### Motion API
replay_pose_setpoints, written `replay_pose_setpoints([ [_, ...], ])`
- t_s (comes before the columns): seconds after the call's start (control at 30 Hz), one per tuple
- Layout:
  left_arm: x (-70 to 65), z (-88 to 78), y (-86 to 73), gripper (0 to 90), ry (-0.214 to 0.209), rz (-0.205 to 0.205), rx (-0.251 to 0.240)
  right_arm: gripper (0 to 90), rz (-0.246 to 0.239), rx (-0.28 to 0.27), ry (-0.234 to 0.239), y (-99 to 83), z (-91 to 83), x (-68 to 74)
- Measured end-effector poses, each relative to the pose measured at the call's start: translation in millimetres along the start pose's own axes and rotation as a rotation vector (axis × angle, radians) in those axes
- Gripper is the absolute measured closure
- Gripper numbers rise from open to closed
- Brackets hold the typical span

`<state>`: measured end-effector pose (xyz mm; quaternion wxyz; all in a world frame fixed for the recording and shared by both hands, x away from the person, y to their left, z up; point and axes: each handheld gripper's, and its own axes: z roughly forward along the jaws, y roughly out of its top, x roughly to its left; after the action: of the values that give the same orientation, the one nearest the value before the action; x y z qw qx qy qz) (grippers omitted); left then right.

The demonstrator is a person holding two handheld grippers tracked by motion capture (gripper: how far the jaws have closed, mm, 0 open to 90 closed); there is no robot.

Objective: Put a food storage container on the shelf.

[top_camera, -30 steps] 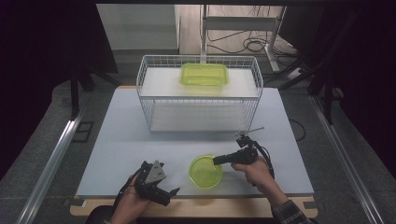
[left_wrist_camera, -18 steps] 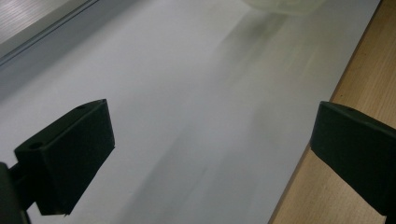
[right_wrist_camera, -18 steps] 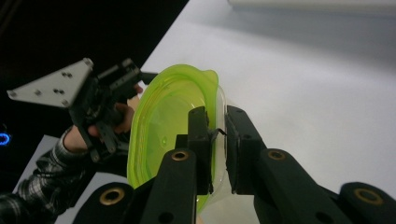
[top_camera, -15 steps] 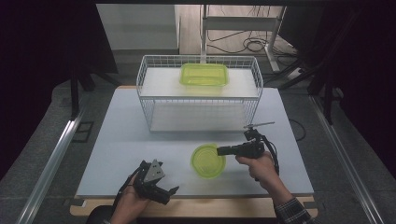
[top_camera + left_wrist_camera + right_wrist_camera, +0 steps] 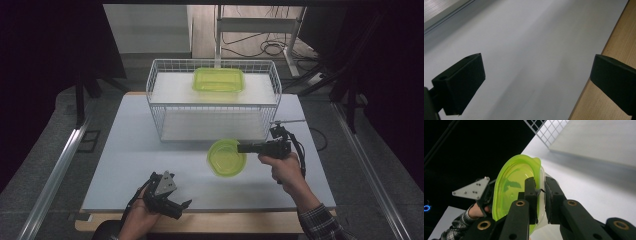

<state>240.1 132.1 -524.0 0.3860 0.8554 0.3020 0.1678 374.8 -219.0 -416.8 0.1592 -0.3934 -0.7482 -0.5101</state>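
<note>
High view: the right gripper (image 5: 241,148) points left over the white table (image 5: 130,150), with its jaws clamped on the rim of a round lime-green container (image 5: 226,157), which hangs tilted in the air just in front of the wire basket (image 5: 160,85). Inside that basket, toward the back, lies a rectangular green container (image 5: 219,79). Right gripper view shows the two black jaws nearly together, pinching the thin wall of the round container (image 5: 511,187), one pad inside it and one outside; its open side faces left in this picture. The left gripper (image 5: 184,205) sits low at the near edge of the table, held in the person's left hand (image 5: 137,217), well apart from the container. Left gripper view shows its jaws spread wide with nothing between them, above the white surface and the wooden edge (image 5: 619,47).
</note>
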Motion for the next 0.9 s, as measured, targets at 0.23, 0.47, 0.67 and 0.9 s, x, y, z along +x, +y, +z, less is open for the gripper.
replay_pose_setpoints([
  [0.23,1.0,-0.9,-0.1,0.0,0.006,-0.003,-0.003,80.6,-0.004,-0.039,-0.005,21.9,-6.5,6.7],
  [0.47,0.8,-0.6,0.0,0.0,0.005,-0.002,-0.001,80.6,-0.020,-0.076,-0.003,40.4,-13.4,16.6],
  [0.67,1.0,-0.1,-0.2,0.0,0.006,-0.001,-0.001,80.6,-0.028,-0.114,0.000,62.4,-20.9,26.9],
  [0.9,1.2,-0.1,-0.1,0.0,0.005,0.000,0.000,80.6,-0.037,-0.135,-0.004,80.6,-23.9,35.6],
])
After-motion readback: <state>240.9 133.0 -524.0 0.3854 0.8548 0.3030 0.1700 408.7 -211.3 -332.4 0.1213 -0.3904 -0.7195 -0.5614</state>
